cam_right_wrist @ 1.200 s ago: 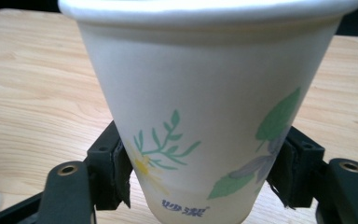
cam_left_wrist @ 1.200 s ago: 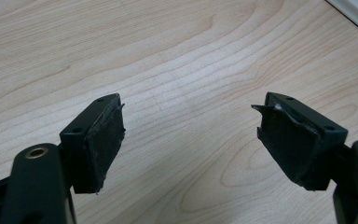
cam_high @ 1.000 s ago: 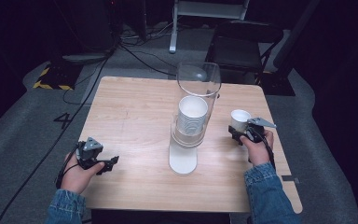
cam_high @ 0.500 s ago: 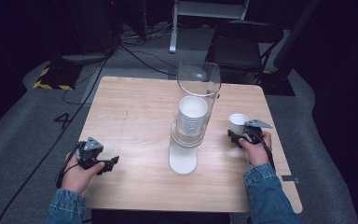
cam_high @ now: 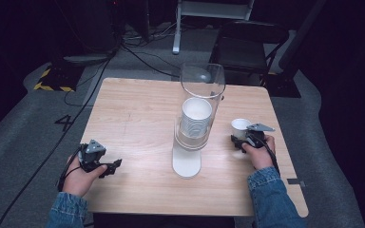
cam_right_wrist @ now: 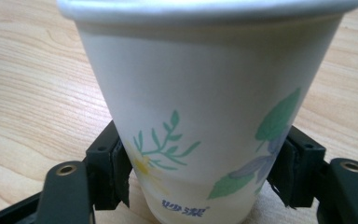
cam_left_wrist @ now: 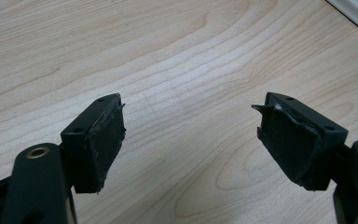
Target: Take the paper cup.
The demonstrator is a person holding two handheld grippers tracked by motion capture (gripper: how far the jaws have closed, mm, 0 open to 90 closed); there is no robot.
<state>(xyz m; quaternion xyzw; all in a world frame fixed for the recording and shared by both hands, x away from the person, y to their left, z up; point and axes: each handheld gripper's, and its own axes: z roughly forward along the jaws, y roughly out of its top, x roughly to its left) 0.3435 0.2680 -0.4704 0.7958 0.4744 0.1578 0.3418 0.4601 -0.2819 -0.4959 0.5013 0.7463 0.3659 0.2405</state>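
Note:
A white paper cup (cam_high: 240,126) printed with leaves and flowers (cam_right_wrist: 205,93) stands upright to the right of the dispenser. My right gripper (cam_high: 240,138) (cam_right_wrist: 200,179) is shut on it low down, one pad (cam_right_wrist: 117,172) on each side near its base. A clear tube dispenser (cam_high: 200,85) with a stack of white paper cups (cam_high: 196,118) rises from a white base (cam_high: 187,164) at the table's middle. My left gripper (cam_high: 114,166) (cam_left_wrist: 191,135) rests open near the front left, jaws wide apart over bare wood.
The wooden table (cam_high: 138,109) has open room on its left half and behind the dispenser. A black chair (cam_high: 247,42) and cables lie on the floor beyond the far edge.
My right gripper has brought the paper cup slightly down and toward the person. The left gripper has not moved.

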